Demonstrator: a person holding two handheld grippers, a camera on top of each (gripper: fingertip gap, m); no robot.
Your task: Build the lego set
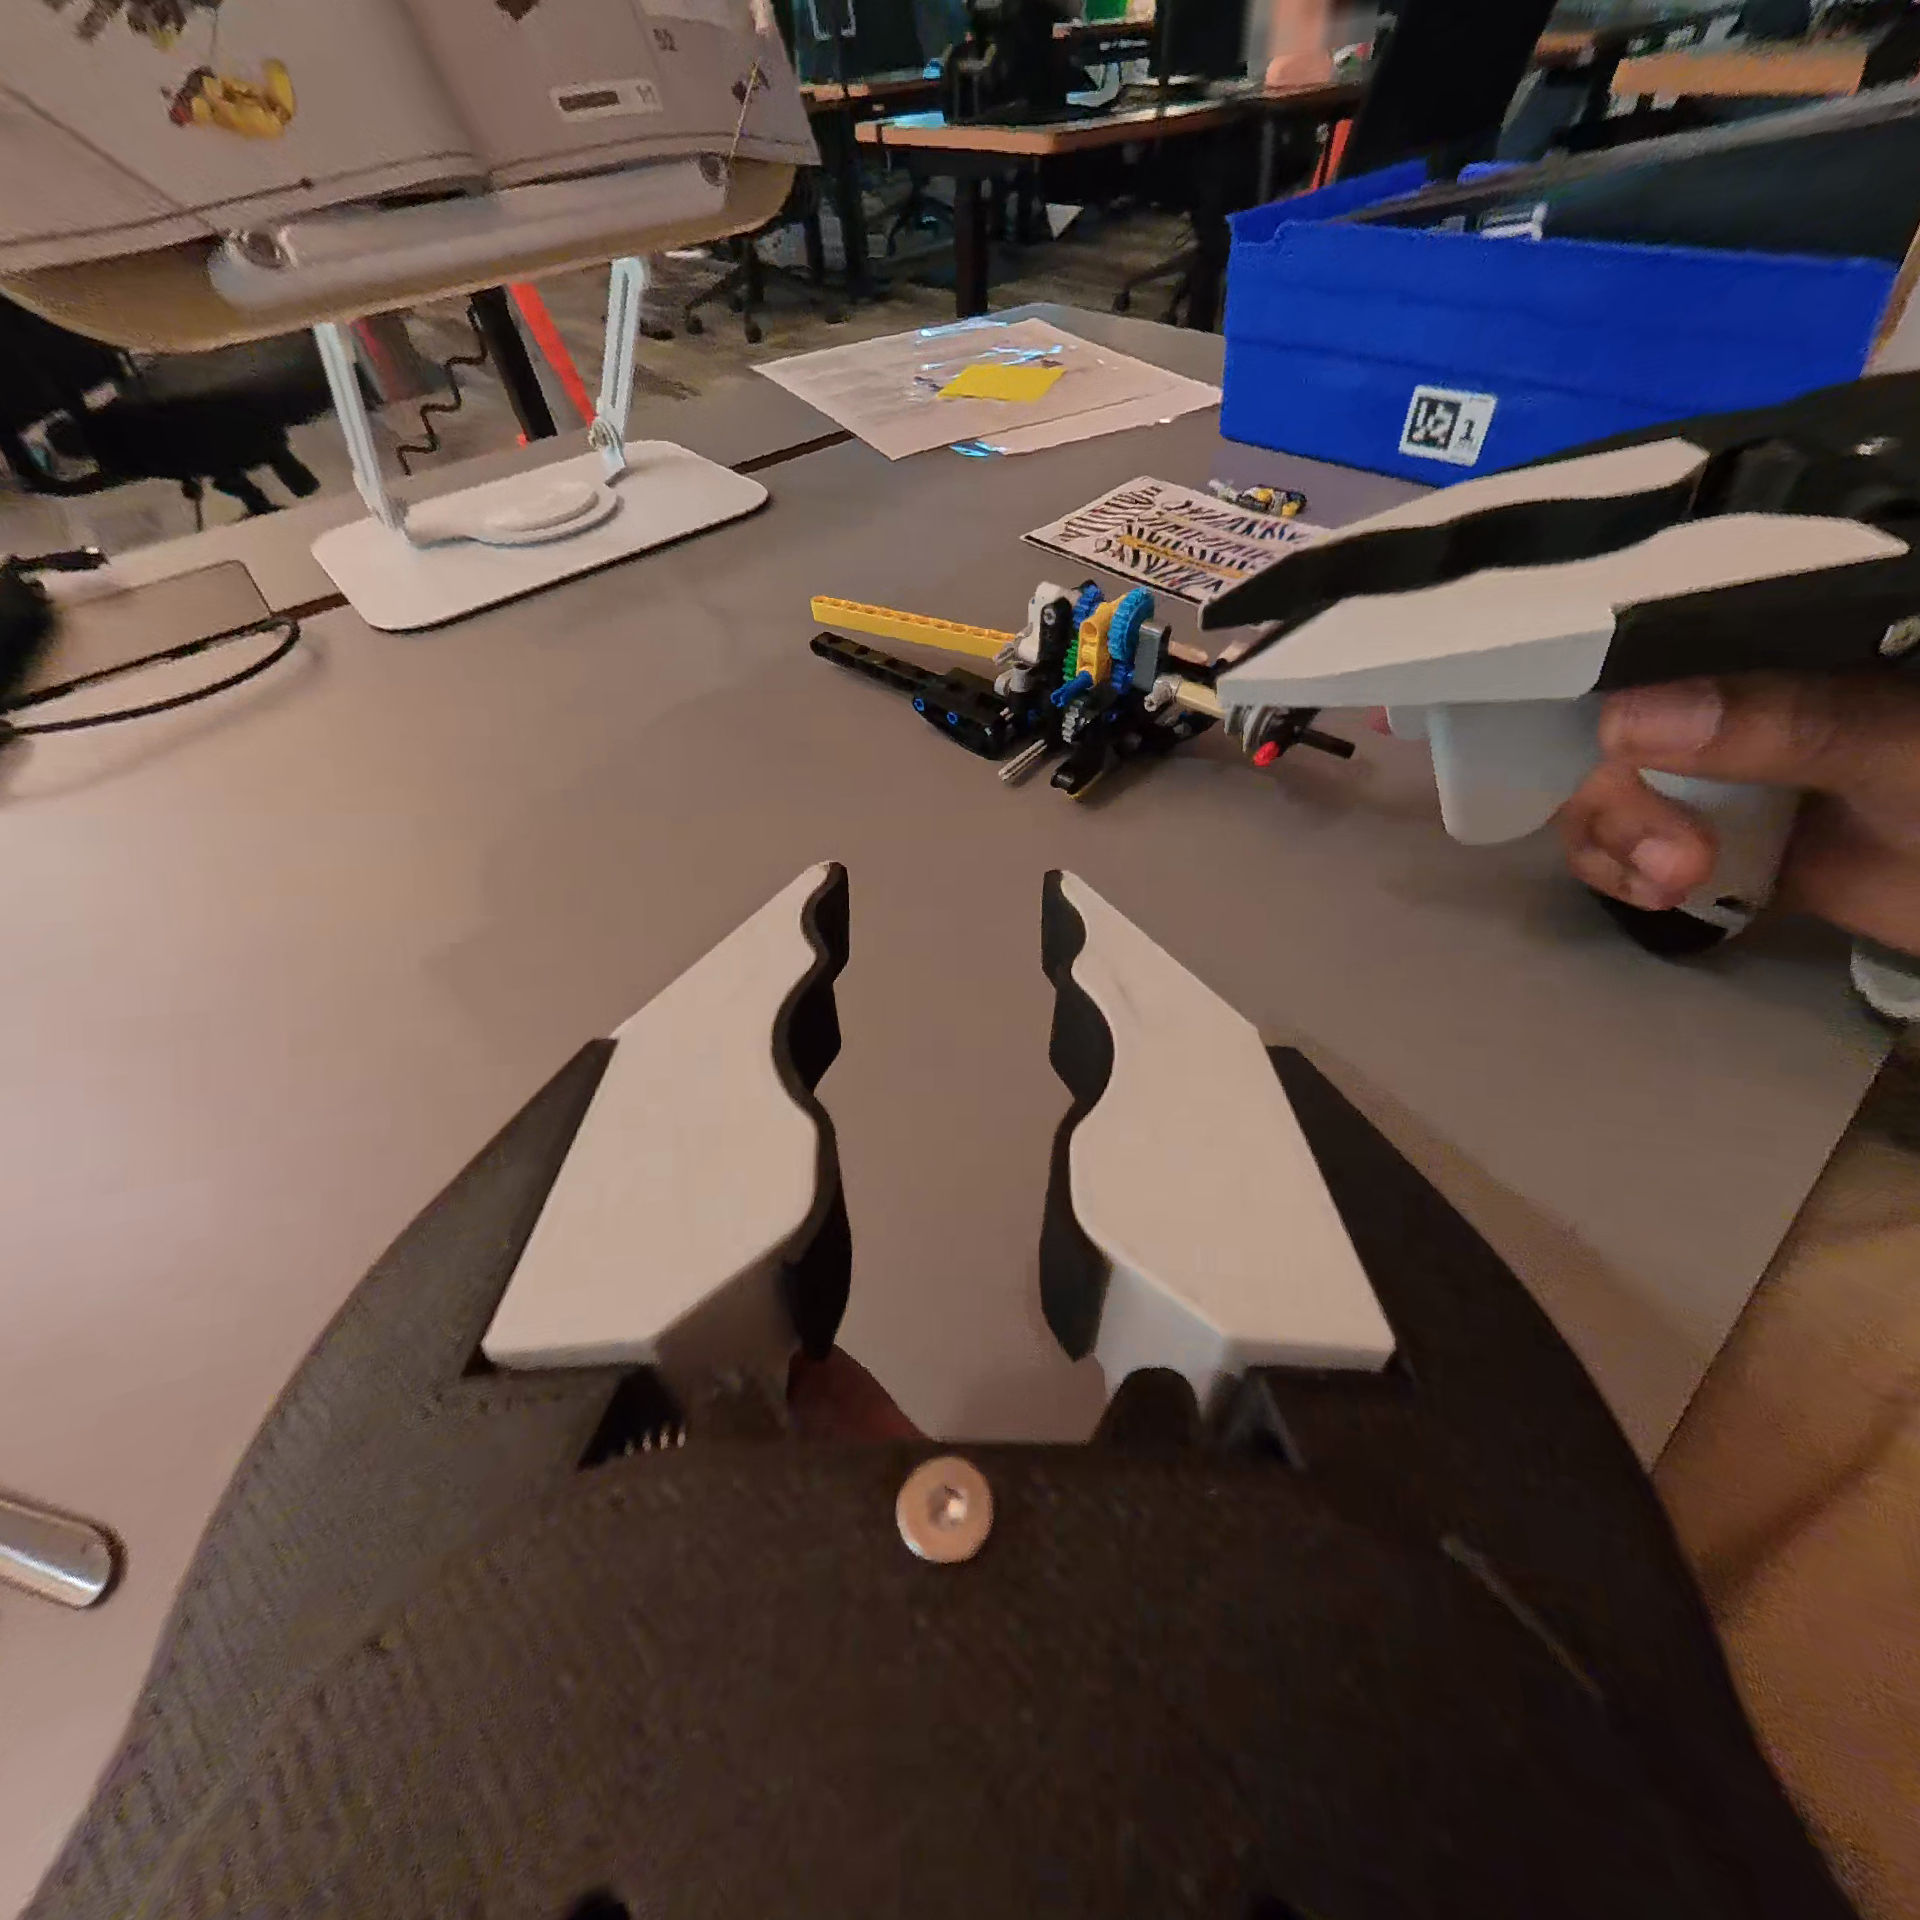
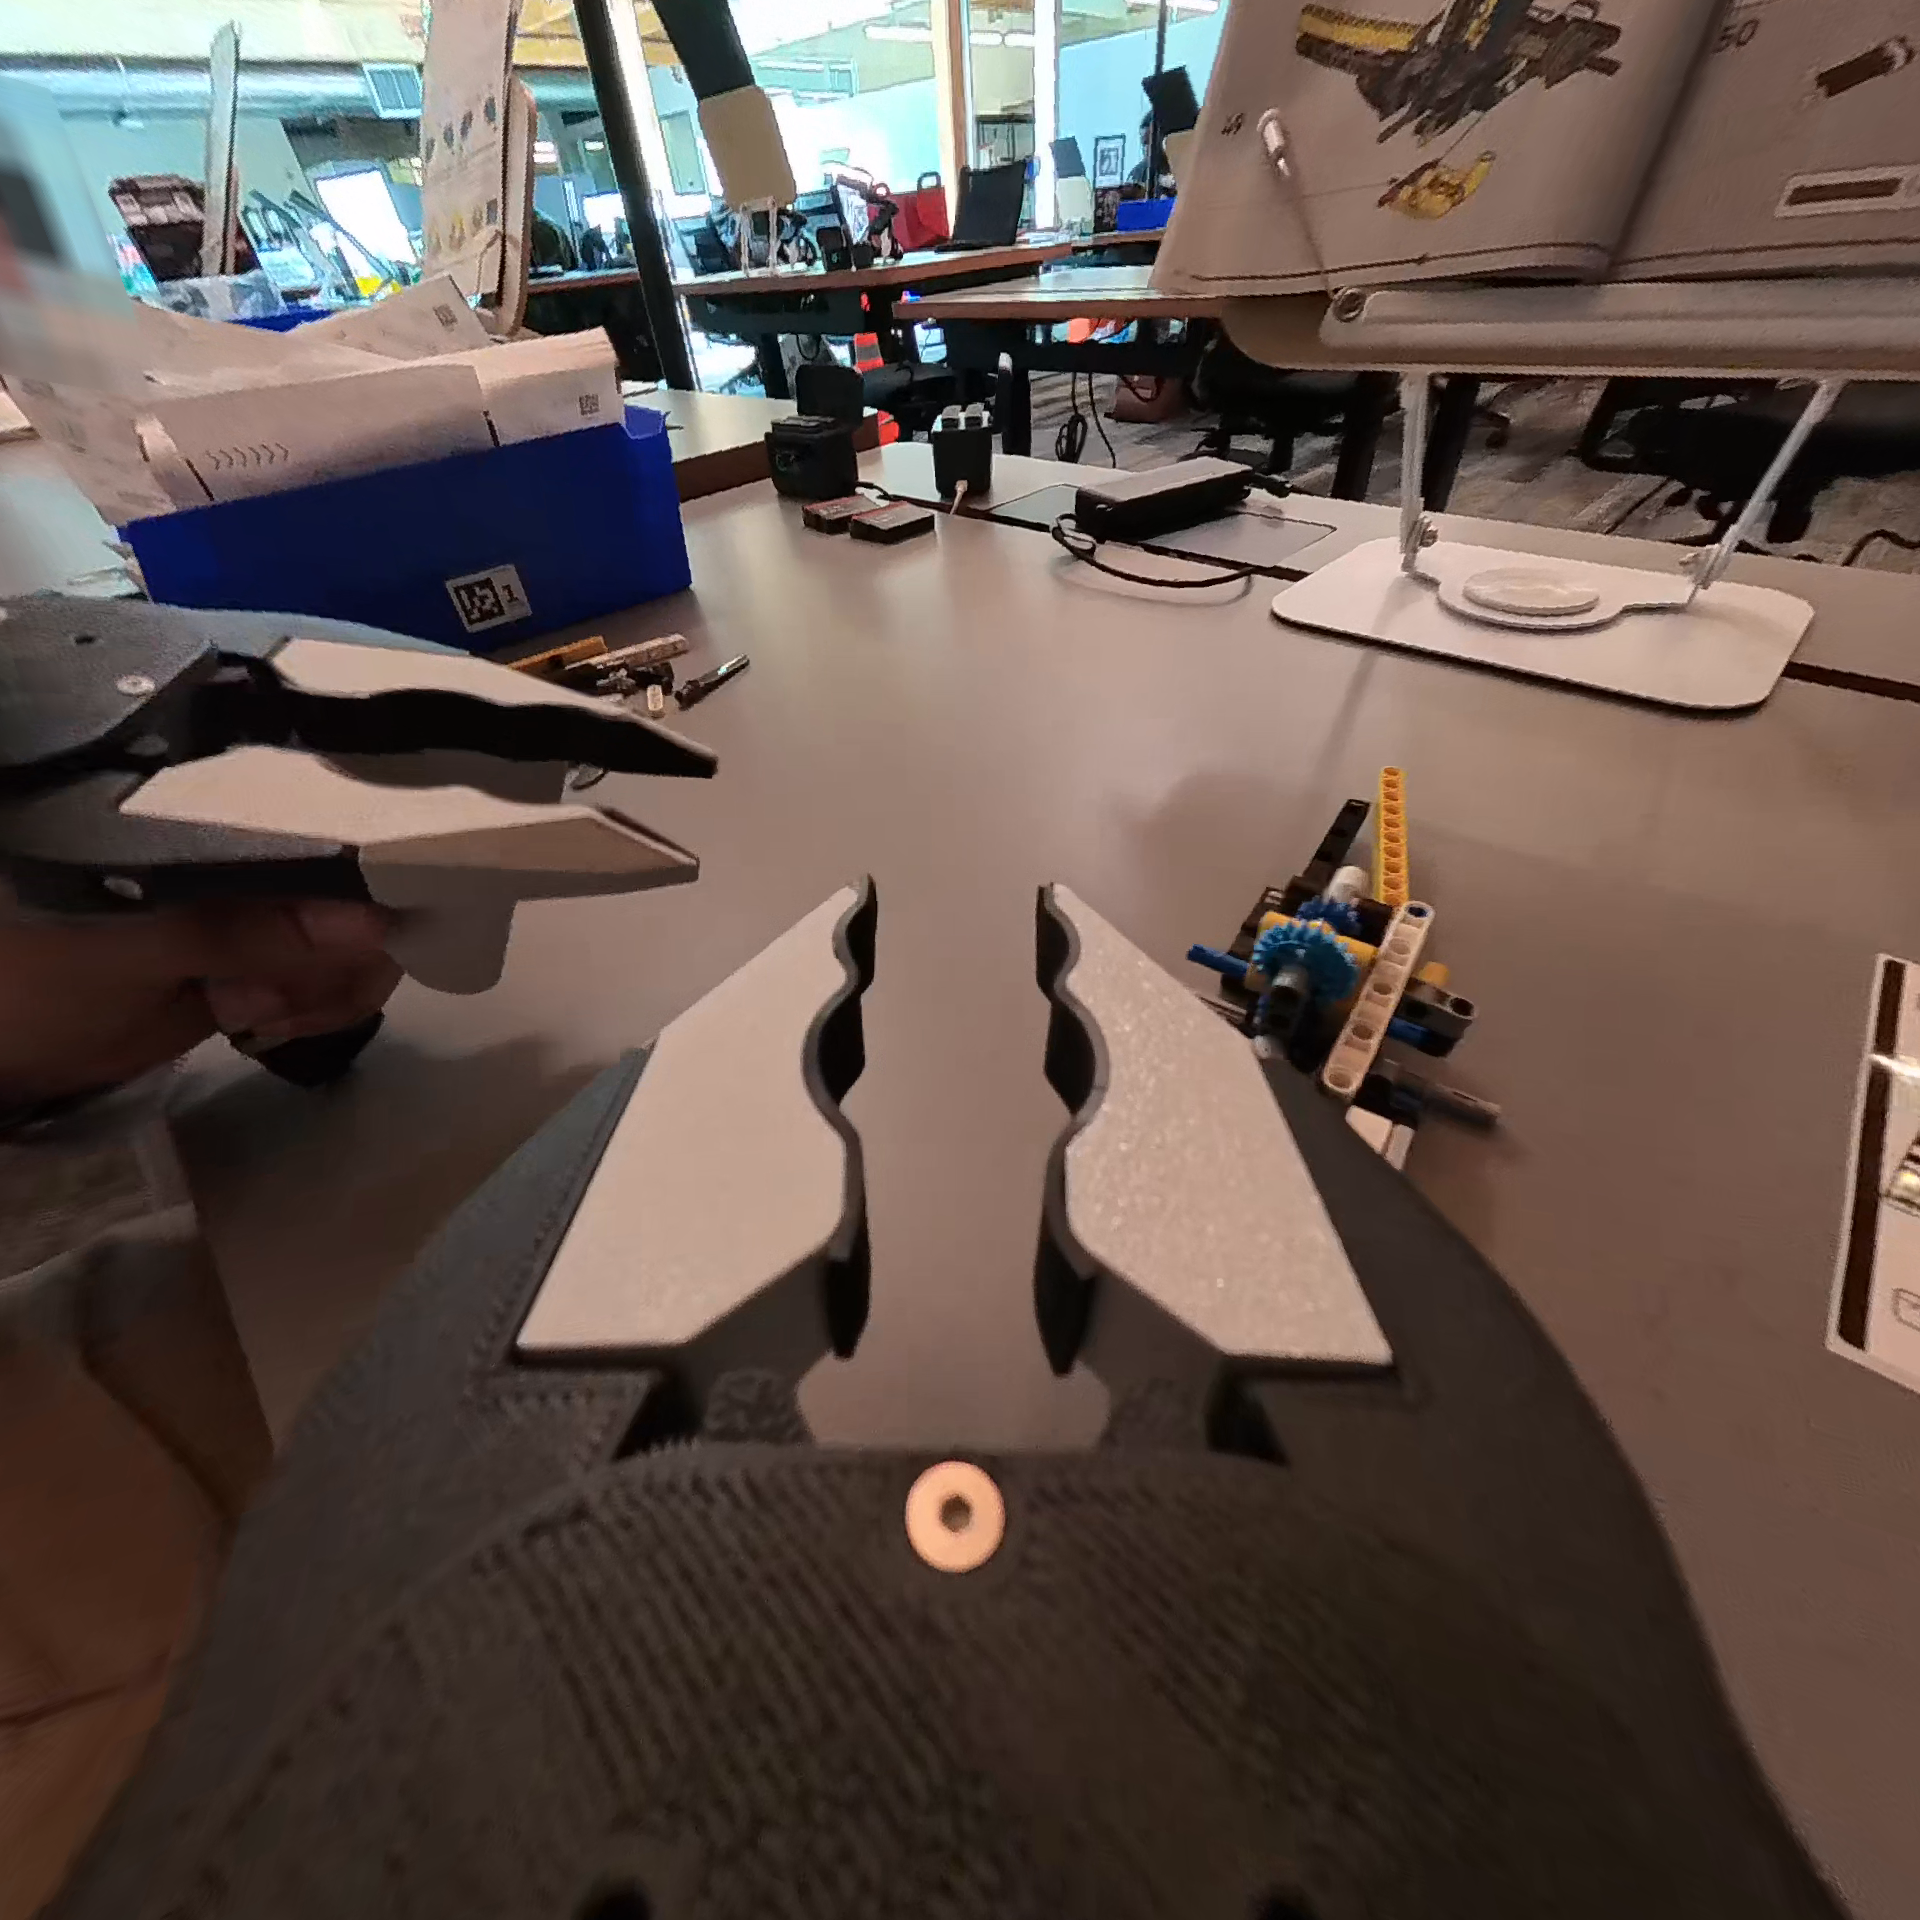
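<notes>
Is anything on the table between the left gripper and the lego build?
Nothing visible. Bare table runs from the open left gripper to the lego build. The right gripper reaches in from the far side.

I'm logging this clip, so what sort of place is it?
Probably a shared office or lab workspace: rows of desks with chairs and monitors behind, a blue parts bin, and an instruction booklet on a stand.

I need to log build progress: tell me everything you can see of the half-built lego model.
The lego model lies flat on the grey table, held by neither gripper. It looks like plastic: a long yellow beam and a black beam stick out side by side, with blue gears, a white holed beam, grey connectors and thin axles clustered at one end.
</notes>
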